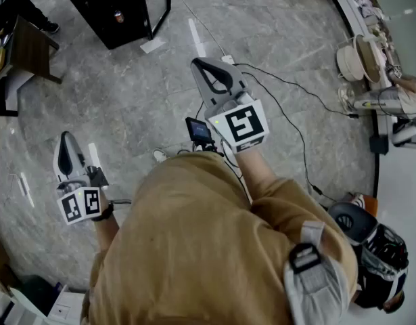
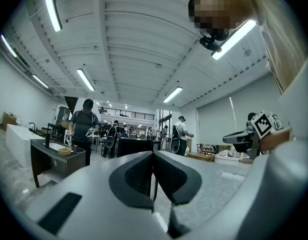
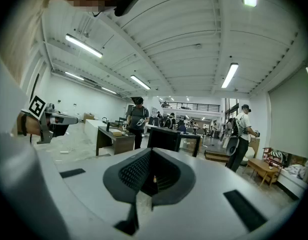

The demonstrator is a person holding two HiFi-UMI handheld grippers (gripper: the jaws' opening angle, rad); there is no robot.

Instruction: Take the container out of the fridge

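A black fridge cabinet (image 1: 116, 12) stands on the floor at the far upper left, with a red can (image 1: 118, 16) and something yellow inside it. I cannot pick out a container. My left gripper (image 1: 65, 139) hangs low on the left, well short of the fridge, shut with nothing in it. My right gripper (image 1: 203, 63) is held further forward at the centre, jaws also shut and empty. In the left gripper view the left gripper (image 2: 152, 156) points level across the hall at the fridge (image 2: 136, 146). The right gripper (image 3: 150, 154) faces the same fridge (image 3: 166, 139).
A wooden desk (image 1: 28, 46) stands left of the fridge. Cables (image 1: 289, 93) trail over the grey stone floor. A bench with bowls (image 1: 360, 56) runs along the right, and a backpack (image 1: 370, 249) lies at the lower right. Several people (image 3: 137, 119) stand further down the hall.
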